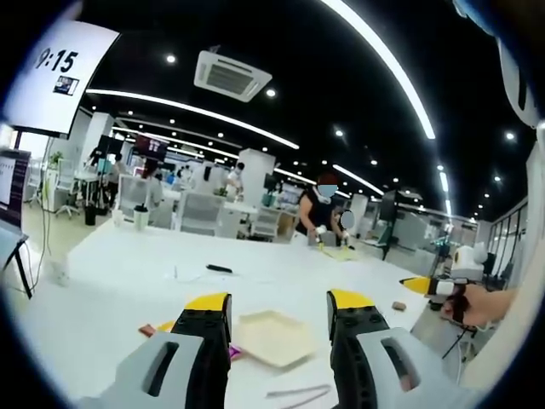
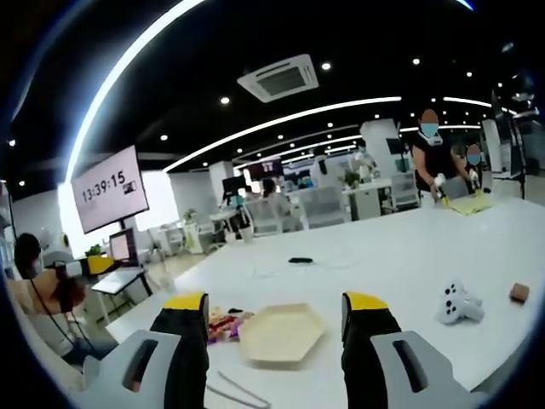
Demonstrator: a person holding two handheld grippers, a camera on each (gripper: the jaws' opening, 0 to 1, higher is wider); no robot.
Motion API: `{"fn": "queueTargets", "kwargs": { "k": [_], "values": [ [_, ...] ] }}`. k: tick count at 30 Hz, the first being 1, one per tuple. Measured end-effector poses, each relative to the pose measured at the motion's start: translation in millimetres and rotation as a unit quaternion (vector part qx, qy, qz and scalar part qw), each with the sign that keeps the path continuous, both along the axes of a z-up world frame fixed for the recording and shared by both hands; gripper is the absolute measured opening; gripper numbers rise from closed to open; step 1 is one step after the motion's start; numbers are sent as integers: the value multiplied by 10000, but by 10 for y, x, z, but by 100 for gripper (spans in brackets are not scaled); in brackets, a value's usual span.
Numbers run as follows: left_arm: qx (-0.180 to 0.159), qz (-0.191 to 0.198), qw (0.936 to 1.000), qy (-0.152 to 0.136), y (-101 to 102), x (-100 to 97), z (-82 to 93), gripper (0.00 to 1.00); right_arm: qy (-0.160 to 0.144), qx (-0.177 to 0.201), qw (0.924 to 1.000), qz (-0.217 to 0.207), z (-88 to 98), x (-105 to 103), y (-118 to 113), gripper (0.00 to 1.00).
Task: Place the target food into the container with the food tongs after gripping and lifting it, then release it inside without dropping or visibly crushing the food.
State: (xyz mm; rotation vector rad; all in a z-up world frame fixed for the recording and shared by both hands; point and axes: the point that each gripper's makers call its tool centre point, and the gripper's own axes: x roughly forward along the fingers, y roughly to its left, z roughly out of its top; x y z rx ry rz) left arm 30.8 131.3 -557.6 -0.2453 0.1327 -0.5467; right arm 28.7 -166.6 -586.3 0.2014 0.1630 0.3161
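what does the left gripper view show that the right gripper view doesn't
Left gripper view alone: the right gripper coming in from the right edge, held in a hand.

Right gripper view alone: a small white device lying on the table, and a wall clock screen reading 13:39:15 in full.

Both: the beige tray between open jaws, food wrappers beside it, and metal tongs nearest the camera.

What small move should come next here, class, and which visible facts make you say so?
Probably lower the right gripper toward the tongs on the table and close on them. Both grippers are open and hold nothing, the left gripper too; the tongs lie just before the hexagonal container, which looks empty, with the wrapped food beside it.
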Motion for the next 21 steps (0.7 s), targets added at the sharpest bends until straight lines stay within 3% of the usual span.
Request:
{"fn": "queueTargets", "kwargs": {
  "k": [21],
  "values": [
    [187, 7, 9997, 176, -9, -114, -193, 45, 78, -42, 9997, 215, -55, -3, 88, 62]
  ]
}}
